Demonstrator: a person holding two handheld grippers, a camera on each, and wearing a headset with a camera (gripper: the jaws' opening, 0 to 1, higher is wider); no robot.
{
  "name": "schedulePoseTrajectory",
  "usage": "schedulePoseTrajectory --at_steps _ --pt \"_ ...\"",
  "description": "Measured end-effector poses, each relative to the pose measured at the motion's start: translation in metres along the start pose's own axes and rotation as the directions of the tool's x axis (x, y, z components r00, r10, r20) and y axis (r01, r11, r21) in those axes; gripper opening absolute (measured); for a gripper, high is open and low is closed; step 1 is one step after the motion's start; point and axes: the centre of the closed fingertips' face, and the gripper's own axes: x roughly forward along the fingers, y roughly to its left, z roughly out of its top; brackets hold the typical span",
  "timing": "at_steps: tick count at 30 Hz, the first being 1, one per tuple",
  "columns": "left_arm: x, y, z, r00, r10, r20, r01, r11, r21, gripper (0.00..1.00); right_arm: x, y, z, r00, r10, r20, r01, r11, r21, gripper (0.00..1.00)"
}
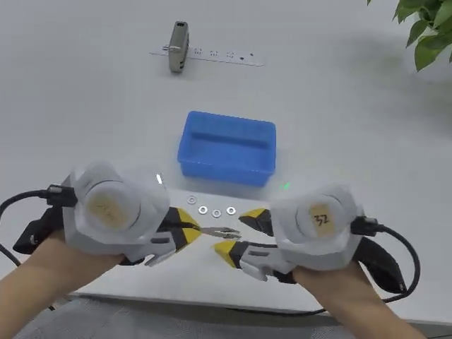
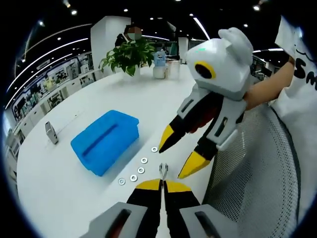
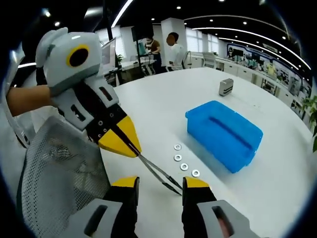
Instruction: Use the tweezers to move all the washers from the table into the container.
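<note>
White desk (image 1: 339, 106) runs out ahead of me, bare but for a power strip (image 1: 219, 55) at the far side and a plant (image 1: 424, 32) leaning in at the corner. The blue container (image 1: 227, 147) sits open-topped in the middle. Just in front of its near wall lie the washers (image 1: 210, 210), so each carry should be short. I count four: small flat silver rings with dark holes, lying flat in a loose, slightly bent row, each apart from the next and none yet in the container. My left claw (image 3: 124, 141) is pressed together on the tweezers (image 1: 215, 232), pinching them at their back end so the thin metal legs stick out forward. I judge that grip leaves the tips free to reach the rings. My right claw (image 3: 161, 183) is spread, holding nothing, with its two yellow tips either side of the tweezers' front end. I take that placing as a way to steady the legs or squeeze them together, since the left claw alone can't work the tips. The tweezers hang above the desk on my side of the row, near the washers but not touching any.
</note>
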Motion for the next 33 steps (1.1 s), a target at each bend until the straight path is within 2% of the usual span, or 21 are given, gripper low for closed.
schedulePoseTrajectory --at_steps 5,10,15,21,24,29,33 --pt "-0.008 0.003 0.009 0.9993 0.013 0.036 -0.012 0.999 -0.042 0.0 0.021 0.001 0.001 0.9997 0.025 -0.001 -0.025 0.999 -0.028 0.2" --pt "-0.014 0.009 0.018 0.9973 0.04 0.061 -0.036 0.997 -0.067 0.0 0.027 0.003 0.01 0.9982 0.056 0.018 -0.055 0.997 -0.051 0.09" --pt "-0.016 0.017 0.019 0.9969 0.054 0.057 -0.051 0.997 -0.059 0.0 0.035 0.003 0.02 0.996 0.083 0.035 -0.081 0.995 -0.055 0.07" --pt "-0.018 0.036 0.015 0.9944 0.096 0.044 -0.095 0.995 -0.038 0.0 0.049 0.0 0.032 0.9954 0.08 0.054 -0.073 0.991 -0.112 0.05" --pt "-0.018 0.046 0.015 0.993 0.109 0.044 -0.107 0.993 -0.047 0.0 0.055 -0.006 0.039 0.9962 0.07 0.052 -0.062 0.987 -0.147 0.05" --pt "-0.016 0.059 0.018 0.9908 0.125 0.05 -0.123 0.991 -0.049 0.0 0.06 -0.018 0.046 0.9958 0.061 0.067 -0.052 0.99 -0.131 0.06" --pt "-0.013 0.065 0.019 0.9908 0.128 0.045 -0.127 0.992 -0.024 0.0 0.062 -0.028 0.049 0.9964 0.039 0.075 -0.03 0.991 -0.127 0.06"
